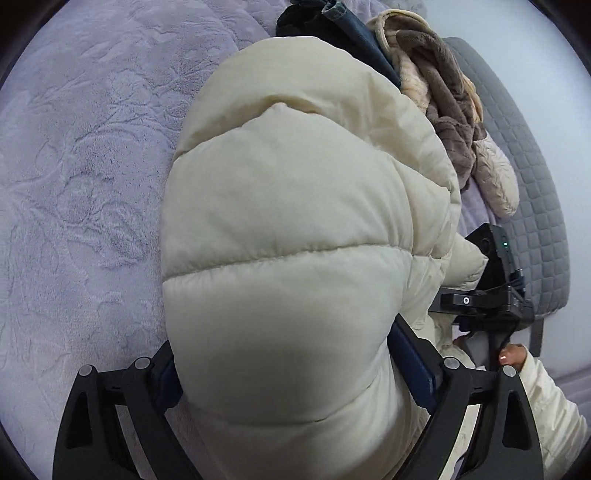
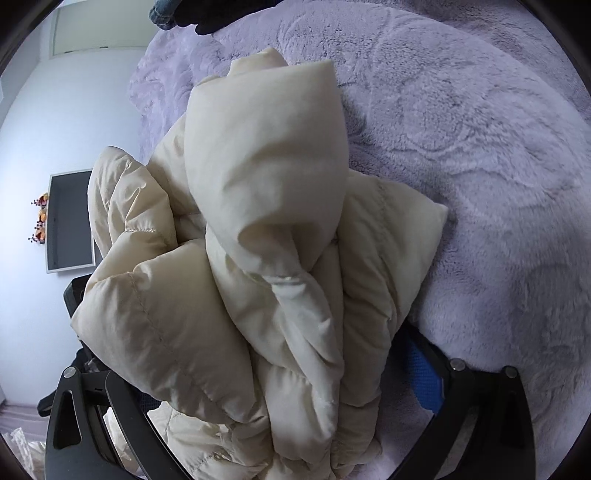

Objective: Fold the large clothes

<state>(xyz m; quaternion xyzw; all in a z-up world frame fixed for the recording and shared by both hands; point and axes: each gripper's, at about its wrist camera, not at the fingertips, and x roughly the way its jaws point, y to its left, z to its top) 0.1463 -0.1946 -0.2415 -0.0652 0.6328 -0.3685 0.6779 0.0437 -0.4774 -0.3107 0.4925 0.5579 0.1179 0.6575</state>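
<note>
A cream puffer jacket (image 1: 295,229) is held up over a lilac plush bed cover (image 1: 81,166). My left gripper (image 1: 291,373) is shut on a thick padded part of the jacket, which bulges between the blue-padded fingers (image 1: 410,369) and hides their tips. In the right wrist view the same jacket (image 2: 266,229) hangs bunched, and my right gripper (image 2: 280,384) is shut on its gathered folds. The right gripper's body also shows in the left wrist view (image 1: 491,295), just right of the jacket.
A heap of brown and beige fleece clothes (image 1: 443,99) and dark blue garments (image 1: 354,33) lies at the far side of the bed. A grey quilted bed edge (image 1: 532,192) runs on the right. A wall-mounted screen (image 2: 70,221) is on the left.
</note>
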